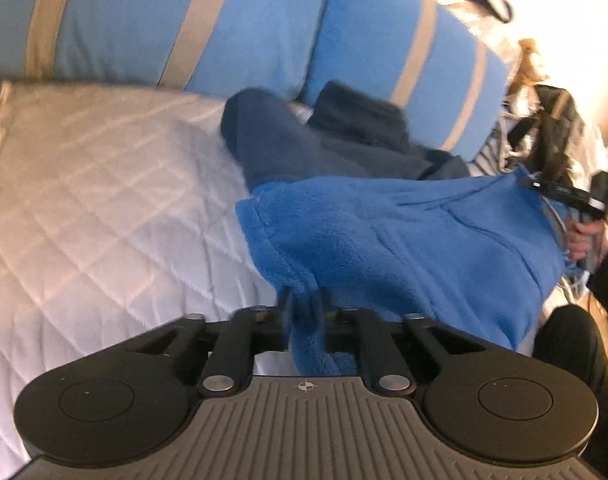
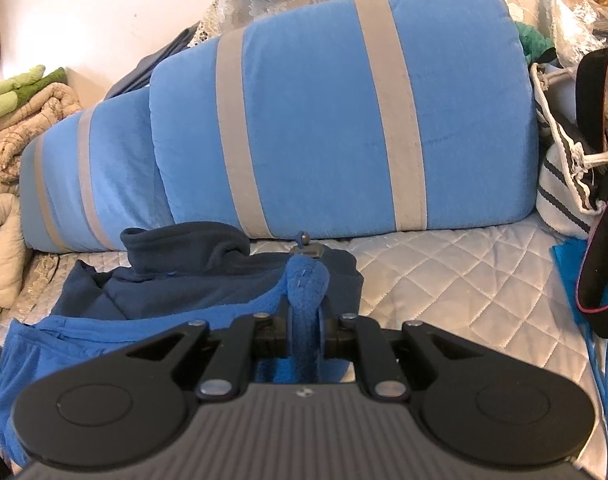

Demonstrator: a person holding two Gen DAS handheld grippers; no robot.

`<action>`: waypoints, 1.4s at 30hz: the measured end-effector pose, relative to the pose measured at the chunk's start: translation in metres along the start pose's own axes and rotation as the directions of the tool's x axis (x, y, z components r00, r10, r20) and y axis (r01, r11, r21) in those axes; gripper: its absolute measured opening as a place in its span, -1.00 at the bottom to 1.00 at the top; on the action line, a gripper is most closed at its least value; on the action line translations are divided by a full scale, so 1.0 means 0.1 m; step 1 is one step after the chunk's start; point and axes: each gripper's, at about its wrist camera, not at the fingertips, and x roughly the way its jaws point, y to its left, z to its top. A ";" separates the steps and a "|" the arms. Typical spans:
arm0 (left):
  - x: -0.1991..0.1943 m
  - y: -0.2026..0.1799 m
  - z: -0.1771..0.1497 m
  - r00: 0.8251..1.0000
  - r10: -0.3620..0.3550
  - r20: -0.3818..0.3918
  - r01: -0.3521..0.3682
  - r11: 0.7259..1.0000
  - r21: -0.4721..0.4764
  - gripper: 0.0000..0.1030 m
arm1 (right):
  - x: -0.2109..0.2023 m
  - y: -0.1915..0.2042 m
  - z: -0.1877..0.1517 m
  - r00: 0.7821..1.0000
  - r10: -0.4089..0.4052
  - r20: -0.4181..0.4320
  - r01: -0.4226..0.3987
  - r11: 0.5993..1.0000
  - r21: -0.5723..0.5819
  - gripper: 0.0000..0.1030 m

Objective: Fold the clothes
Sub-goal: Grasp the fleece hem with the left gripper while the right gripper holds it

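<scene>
In the left wrist view the quilted white bed cover [image 1: 88, 208] fills the left of the frame, its diamond stitching soft and slightly shiny. At lower centre the left gripper [image 1: 306, 300] has its jaws pinched shut on a bunched edge of the bright blue fleece garment [image 1: 404, 236], which spreads from there to the right, thick and fuzzy. Behind it, at mid frame, lies a dark navy garment [image 1: 288, 140], smoother in nap. At the far right edge the right gripper [image 1: 560, 190] pinches the fleece's other corner.

In the right wrist view, striped blue cushions [image 2: 304, 120] stand across the upper middle, and the right gripper [image 2: 304, 320] has its jaws closed on a rolled wad of the same fleece.

To fold well, I would keep both held corners level and the edge between them taut, then lay the fleece flat onto the bed cover, clear of the navy piece, since plush fabric sags and bunches easily.
</scene>
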 end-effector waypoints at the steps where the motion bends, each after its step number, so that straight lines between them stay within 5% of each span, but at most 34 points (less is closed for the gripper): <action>1: -0.06 0.01 -0.01 1.000 0.006 0.019 -0.006 1.000 0.006 -0.86 | 0.00 0.00 0.00 1.000 -0.004 0.000 0.004 1.000 0.001 -0.77; 9: -0.21 0.25 -0.12 0.996 -0.022 0.083 0.029 0.996 -0.090 -0.87 | -0.01 -0.01 -0.03 1.000 -0.016 0.006 0.015 1.000 0.024 -0.77; 14: -0.18 0.56 -0.13 0.987 0.046 0.151 0.001 0.956 -0.294 -0.89 | -0.02 0.00 -0.02 1.000 -0.013 0.009 0.013 1.000 0.017 -0.77; 16: -0.16 0.69 -0.10 0.984 0.030 0.177 0.037 0.931 -0.362 -0.74 | -0.03 -0.01 -0.02 1.000 -0.008 0.010 0.008 1.000 0.018 -0.77; 18: -0.13 0.75 -0.06 0.981 0.009 0.194 0.069 0.918 -0.390 -0.06 | -0.04 -0.01 -0.02 1.000 -0.008 0.011 0.008 1.000 0.015 -0.77; 21: 0.01 0.67 0.02 0.980 -0.040 0.196 0.109 0.930 -0.351 0.28 | -0.04 -0.02 -0.02 1.000 -0.004 0.009 0.004 1.000 0.017 -0.77; 23: 0.13 0.60 0.08 0.980 -0.079 0.184 0.135 0.940 -0.313 0.33 | -0.03 -0.03 -0.03 1.000 -0.003 0.007 0.003 1.000 0.020 -0.77; 27: 0.36 0.51 0.11 0.986 -0.109 0.126 0.138 0.957 -0.255 0.33 | -0.02 -0.05 -0.04 1.000 -0.001 0.004 0.001 0.999 0.032 -0.77; 32: 0.37 0.43 0.08 0.975 -0.147 0.169 0.178 0.966 -0.188 0.18 | 0.01 -0.07 -0.07 1.000 -0.001 -0.001 0.001 0.999 0.039 -0.77; 37: 0.23 0.23 0.12 0.977 -0.121 0.176 0.134 0.989 -0.062 0.10 | 0.01 -0.08 -0.10 1.000 0.002 -0.004 -0.001 0.999 0.036 -0.77; 42: 0.12 0.08 0.17 0.978 -0.093 0.185 0.087 0.995 0.041 -0.51 | 0.01 -0.09 -0.12 1.000 0.002 -0.003 -0.002 0.999 0.036 -0.77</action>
